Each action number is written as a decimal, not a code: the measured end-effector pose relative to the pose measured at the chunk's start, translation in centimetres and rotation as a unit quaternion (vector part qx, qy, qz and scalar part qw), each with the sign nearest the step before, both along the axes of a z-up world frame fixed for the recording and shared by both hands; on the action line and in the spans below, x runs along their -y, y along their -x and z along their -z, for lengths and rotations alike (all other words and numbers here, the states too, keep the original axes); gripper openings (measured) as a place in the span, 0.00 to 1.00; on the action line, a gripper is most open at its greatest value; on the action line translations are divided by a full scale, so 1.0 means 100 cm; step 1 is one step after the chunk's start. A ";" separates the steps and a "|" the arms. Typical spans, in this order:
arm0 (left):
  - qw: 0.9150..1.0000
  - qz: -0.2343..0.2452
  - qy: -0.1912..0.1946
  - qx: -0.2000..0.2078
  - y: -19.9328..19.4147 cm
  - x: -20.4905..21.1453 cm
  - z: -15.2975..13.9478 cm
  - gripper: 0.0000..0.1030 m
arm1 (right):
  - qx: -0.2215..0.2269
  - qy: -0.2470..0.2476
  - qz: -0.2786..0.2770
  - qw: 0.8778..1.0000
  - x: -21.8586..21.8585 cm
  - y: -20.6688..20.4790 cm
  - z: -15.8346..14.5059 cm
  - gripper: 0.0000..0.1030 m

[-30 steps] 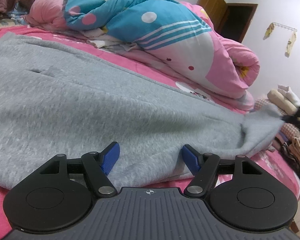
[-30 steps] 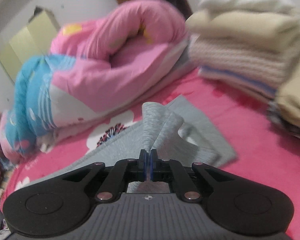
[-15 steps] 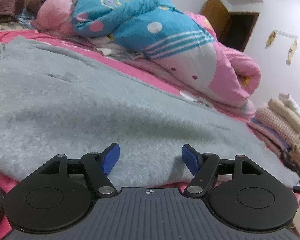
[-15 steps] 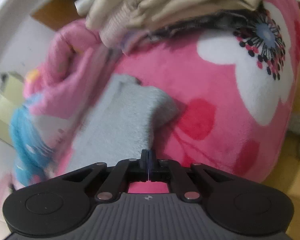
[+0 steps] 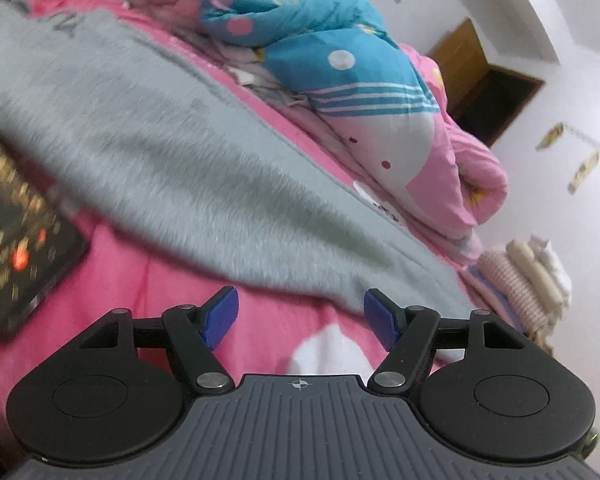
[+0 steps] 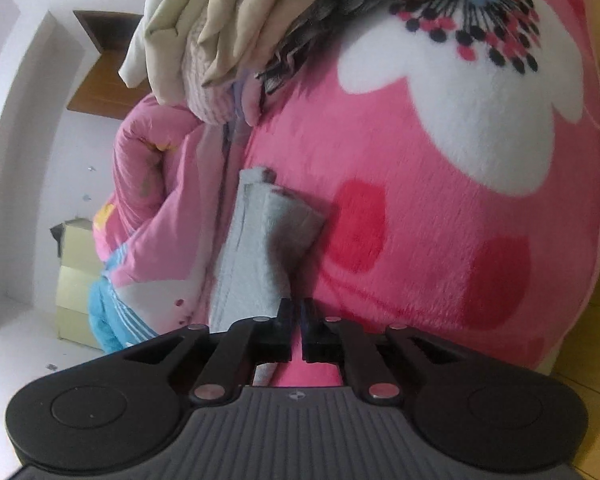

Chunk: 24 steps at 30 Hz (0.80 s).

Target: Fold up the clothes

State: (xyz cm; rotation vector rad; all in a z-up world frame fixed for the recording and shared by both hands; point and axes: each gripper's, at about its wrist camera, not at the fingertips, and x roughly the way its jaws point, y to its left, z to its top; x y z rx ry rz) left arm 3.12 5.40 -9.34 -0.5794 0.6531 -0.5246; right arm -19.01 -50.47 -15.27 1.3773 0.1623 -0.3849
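A grey fleece garment (image 5: 172,160) lies spread across the pink flowered blanket (image 5: 180,320). My left gripper (image 5: 300,318) is open over bare blanket, its blue pads just short of the garment's near hem, with nothing between them. In the right wrist view a narrow end of the same garment (image 6: 260,248) lies flat on the blanket (image 6: 420,208). My right gripper (image 6: 297,320) sits at that end's near corner. Its jaws are opening: a thin gap shows pink between them, and the grey cloth lies against the left finger.
A rolled pink and blue quilt (image 5: 340,64) lies along the far side of the bed. A stack of folded clothes (image 6: 220,20) sits at the bed's end, also in the left view (image 5: 528,276). A dark flat object (image 5: 12,240) lies at left.
My right gripper came down with the garment's corner to the blanket, rolled, and its jaws have parted a little. My left gripper rolled and drew back; the hem now lies beyond its pads.
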 end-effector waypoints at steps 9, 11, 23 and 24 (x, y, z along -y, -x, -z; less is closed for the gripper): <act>0.995 -0.074 0.065 -0.032 -0.004 0.010 0.016 0.68 | 0.014 -0.010 -0.023 1.000 0.020 -0.001 0.006 0.14; 0.992 -0.093 0.072 -0.036 -0.011 0.012 0.015 0.66 | 0.010 -0.001 -0.027 1.000 0.022 -0.005 0.003 0.14; 0.984 -0.138 0.091 -0.068 -0.022 0.009 0.018 0.56 | 0.029 0.135 -0.039 0.990 0.019 -0.020 -0.067 0.00; 0.984 -0.138 0.093 -0.071 -0.020 0.008 0.019 0.56 | 0.036 0.141 -0.036 0.989 0.019 -0.017 -0.074 0.00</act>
